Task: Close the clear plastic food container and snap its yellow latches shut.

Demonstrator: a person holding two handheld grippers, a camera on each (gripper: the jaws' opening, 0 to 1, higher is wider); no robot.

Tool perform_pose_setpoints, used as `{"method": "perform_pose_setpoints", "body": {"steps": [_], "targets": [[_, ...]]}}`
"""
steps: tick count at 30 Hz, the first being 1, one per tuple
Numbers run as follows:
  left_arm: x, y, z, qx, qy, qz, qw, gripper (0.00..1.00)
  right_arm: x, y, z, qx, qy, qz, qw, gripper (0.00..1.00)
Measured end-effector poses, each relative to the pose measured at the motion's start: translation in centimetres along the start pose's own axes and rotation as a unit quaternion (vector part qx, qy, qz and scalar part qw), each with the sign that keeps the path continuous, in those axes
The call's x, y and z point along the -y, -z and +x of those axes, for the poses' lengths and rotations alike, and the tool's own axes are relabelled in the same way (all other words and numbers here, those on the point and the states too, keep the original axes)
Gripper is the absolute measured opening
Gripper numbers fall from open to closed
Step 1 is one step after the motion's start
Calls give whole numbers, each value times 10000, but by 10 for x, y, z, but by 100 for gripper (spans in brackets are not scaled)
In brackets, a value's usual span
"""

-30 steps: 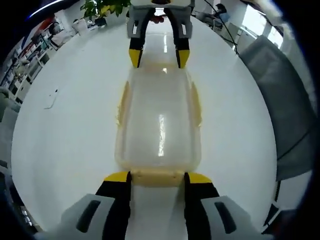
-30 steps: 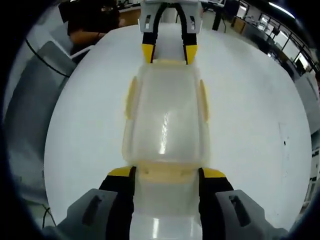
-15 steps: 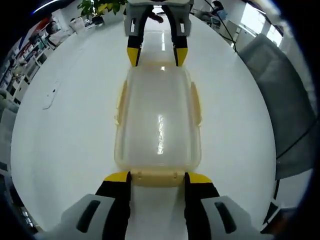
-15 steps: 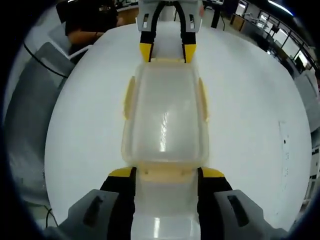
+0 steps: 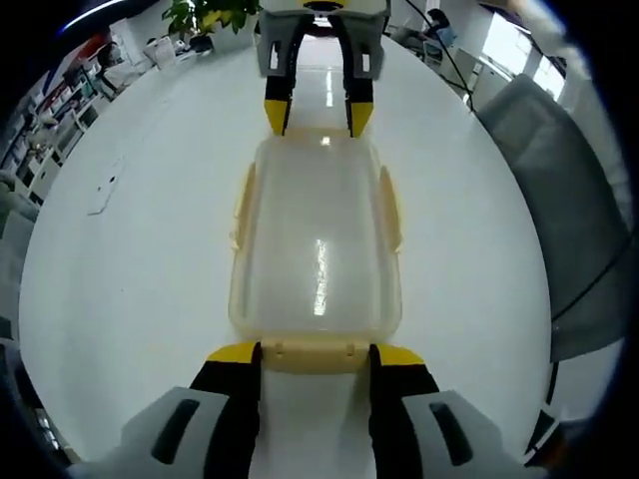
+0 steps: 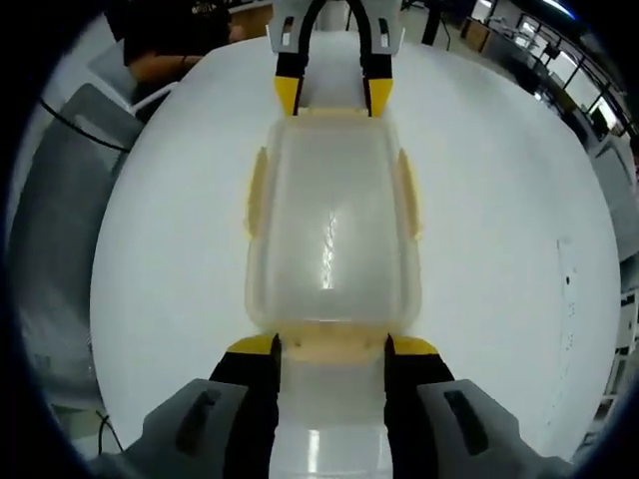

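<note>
The clear container (image 5: 318,244) lay on the white bench (image 5: 140,249) with its lid already on, while the left tool (image 5: 316,352) and right tool (image 6: 329,344), jaws apart, flanked its end yellow latches (image 6: 332,342), seemingly not yet snapped

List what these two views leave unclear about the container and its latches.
- Left gripper view: whether the near end latch of the container is snapped, since the left gripper jaws flank it.
- Right gripper view: the same for its near end latch, between the right gripper jaws.
- Both views: side latches seen edge-on, so engagement is unreadable.
</note>
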State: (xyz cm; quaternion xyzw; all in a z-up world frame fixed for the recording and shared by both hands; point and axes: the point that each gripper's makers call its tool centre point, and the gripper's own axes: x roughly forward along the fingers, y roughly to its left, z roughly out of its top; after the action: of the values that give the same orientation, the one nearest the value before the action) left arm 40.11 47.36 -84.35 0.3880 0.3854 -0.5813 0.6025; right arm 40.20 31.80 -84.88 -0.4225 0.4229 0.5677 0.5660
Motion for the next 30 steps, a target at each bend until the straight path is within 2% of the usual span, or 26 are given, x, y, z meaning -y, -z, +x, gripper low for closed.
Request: {"method": "perform_pose_setpoints", "body": {"steps": [17, 30], "targets": [[-2, 0, 1, -368, 29, 43, 9993, 33, -5, 1, 0, -383, -36, 9, 9993, 38], [-2, -1, 1, -411, 29, -10, 9991, 34, -5, 1, -1, -354, -34, 42, 9994, 37]]}}
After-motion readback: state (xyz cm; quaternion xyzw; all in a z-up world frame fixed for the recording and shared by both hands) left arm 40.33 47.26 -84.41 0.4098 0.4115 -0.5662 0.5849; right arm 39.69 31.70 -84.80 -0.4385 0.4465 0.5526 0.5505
